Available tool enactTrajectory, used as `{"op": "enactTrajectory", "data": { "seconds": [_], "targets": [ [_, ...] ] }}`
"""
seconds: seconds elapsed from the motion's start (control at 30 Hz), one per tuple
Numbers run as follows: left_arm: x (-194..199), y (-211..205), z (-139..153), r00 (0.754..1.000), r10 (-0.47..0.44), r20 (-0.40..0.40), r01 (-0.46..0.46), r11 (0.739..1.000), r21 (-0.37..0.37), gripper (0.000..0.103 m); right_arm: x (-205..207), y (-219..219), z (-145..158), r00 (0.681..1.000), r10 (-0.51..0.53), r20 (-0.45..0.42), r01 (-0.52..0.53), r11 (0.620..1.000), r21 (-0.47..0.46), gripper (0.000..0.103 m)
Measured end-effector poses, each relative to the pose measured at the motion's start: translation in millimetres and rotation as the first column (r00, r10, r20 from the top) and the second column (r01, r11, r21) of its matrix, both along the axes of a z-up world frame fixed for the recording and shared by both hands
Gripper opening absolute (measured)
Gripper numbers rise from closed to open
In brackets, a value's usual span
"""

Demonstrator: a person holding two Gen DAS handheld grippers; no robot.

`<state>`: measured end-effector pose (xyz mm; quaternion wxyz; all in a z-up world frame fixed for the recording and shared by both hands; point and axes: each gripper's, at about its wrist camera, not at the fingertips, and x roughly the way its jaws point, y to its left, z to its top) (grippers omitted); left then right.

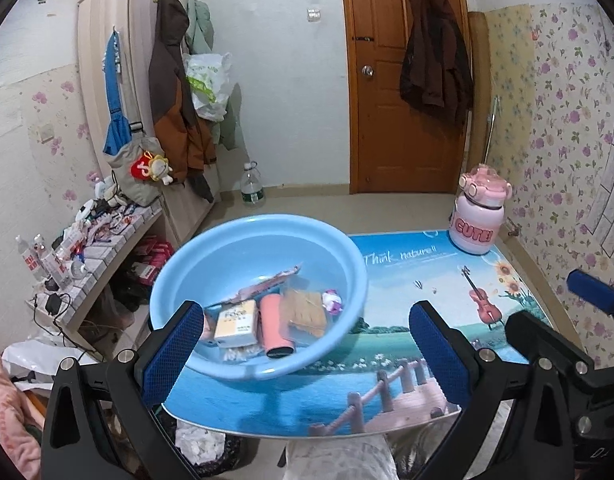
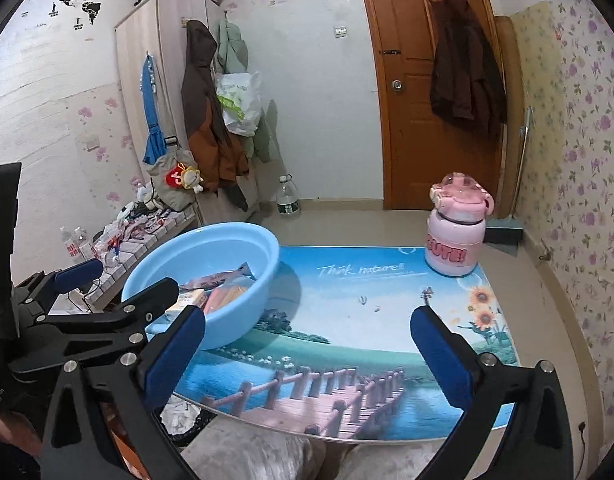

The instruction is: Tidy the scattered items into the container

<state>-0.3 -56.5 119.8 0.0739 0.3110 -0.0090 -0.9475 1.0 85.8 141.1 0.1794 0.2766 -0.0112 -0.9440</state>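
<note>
Tools first: my left tool (image 1: 307, 344) has its blue pads spread wide apart with nothing between them, and it hangs over the near edge of the counter (image 1: 387, 320), one pad in front of the basin's near rim. My right tool (image 2: 309, 344) is likewise spread wide and holds nothing, poised above the wooden bridge printed on the counter top. In the right wrist view I see the left tool (image 2: 79, 272) just off to the left, beside the basin; in the left wrist view the right tool (image 1: 595, 292) shows at the far right edge.

The light blue basin (image 1: 259, 248) sits on the left part of the counter, and the small things lie inside it, packed together on the bottom: a yellow-and-white tissue pack (image 1: 235, 322), a pink tube (image 1: 275, 330) just right of it, a tan packet (image 1: 307, 312) touching the tube, a small white and pink toy (image 1: 333, 302) at the right, a flat pink wrapper (image 1: 271, 280) behind them, and cotton swabs (image 1: 239, 354) at the near side.

A pink bottle (image 1: 479, 212) marked "CUTE" stands upright at the far right corner of the counter, well apart from the basin. Beyond the counter a water bottle (image 1: 253, 186) stands on the floor near a wardrobe (image 1: 107, 40), and a brown coat (image 1: 435, 52) hangs on the door.
</note>
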Motion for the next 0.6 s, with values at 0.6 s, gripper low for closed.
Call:
{"op": "enactTrajectory", "data": {
  "seconds": [0.6],
  "targets": [
    [-7.5, 53.5, 0.4, 0.994, -0.1, 0.034, 0.099, 0.995, 0.01, 0.103, -10.4, 64.4, 2.9, 0.956, -0.293, 0.03, 0.288, 0.951, 0.108, 0.103]
  ]
}}
